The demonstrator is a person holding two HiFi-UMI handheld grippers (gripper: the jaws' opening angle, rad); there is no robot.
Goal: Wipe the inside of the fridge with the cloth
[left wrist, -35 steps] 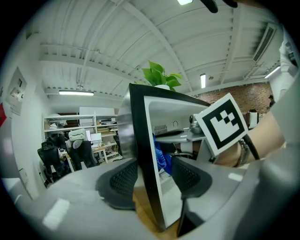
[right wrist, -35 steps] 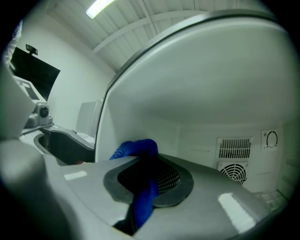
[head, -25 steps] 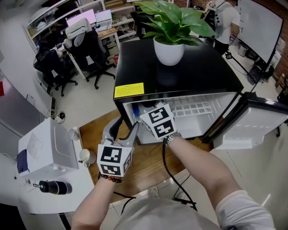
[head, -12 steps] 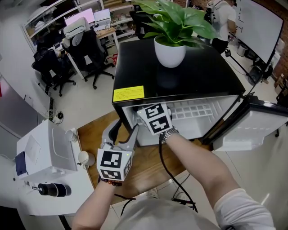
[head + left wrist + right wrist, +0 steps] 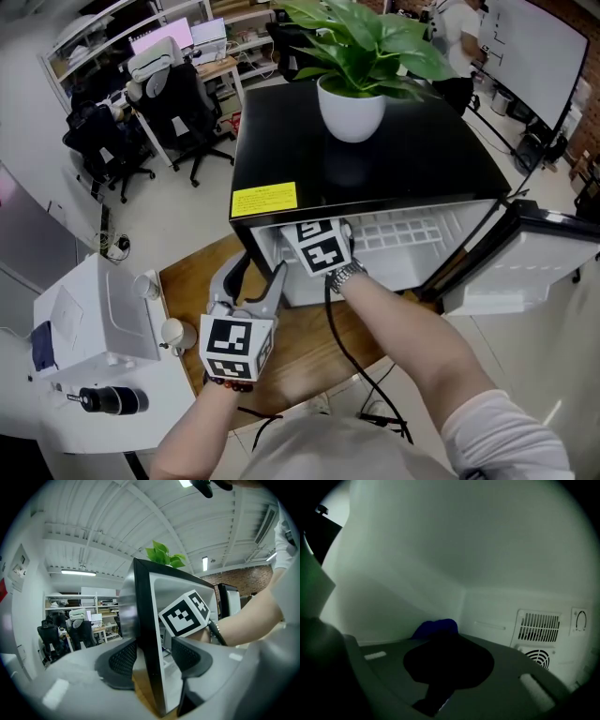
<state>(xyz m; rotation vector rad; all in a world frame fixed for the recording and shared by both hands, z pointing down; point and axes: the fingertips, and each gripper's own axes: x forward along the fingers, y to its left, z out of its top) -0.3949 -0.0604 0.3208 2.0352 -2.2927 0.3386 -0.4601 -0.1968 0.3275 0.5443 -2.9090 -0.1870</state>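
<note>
Inside the black fridge (image 5: 375,169), the right hand-held gripper (image 5: 443,644) grasps a blue cloth (image 5: 436,627) near the far left corner. The left hand-held gripper (image 5: 153,654), released, straddles the fridge's left wall.

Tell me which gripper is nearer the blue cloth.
Right. The right gripper is inside the fridge, shut on the blue cloth; the left gripper is outside, straddling the fridge's side wall edge.
</note>
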